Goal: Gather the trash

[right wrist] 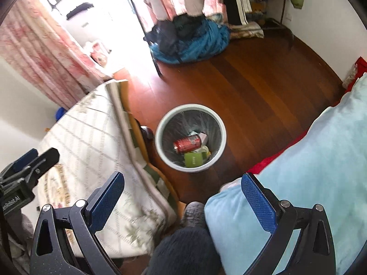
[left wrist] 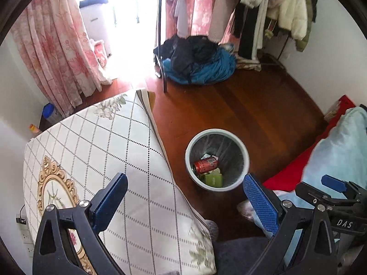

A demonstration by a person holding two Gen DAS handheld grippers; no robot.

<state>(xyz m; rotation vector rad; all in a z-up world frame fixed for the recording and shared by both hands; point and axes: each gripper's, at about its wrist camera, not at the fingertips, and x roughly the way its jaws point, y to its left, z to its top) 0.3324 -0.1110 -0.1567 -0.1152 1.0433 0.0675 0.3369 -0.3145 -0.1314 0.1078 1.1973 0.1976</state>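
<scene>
Held both claws released and empty above the floor: left claw (left wrist: 184, 200) with blue fingers (left wrist: 260, 202) spread wide, right claw (right wrist: 182, 198) likewise spread. Hung short of the trash bin (left wrist: 245, 160), nearer the camera than it, neither touching it. Stood upright on the wooden floor (left wrist: 252, 112), that round pale bin with a dark liner. Lay inside the bin, at its bottom, a red can (left wrist: 205, 165) on its side, a green packet (left wrist: 213, 180) just beside it toward the near wall, and some pale scraps around them. Flanked the bin on one side with a bench (left wrist: 96, 142) under a white diamond-patterned cloth, on the other with a light blue blanket (right wrist: 321, 160) over something red. Sat well beyond the bin a heap of blue and black clothes (left wrist: 199, 64), with pink curtains (left wrist: 52, 52) and hanging coats (left wrist: 291, 16) farther still.
</scene>
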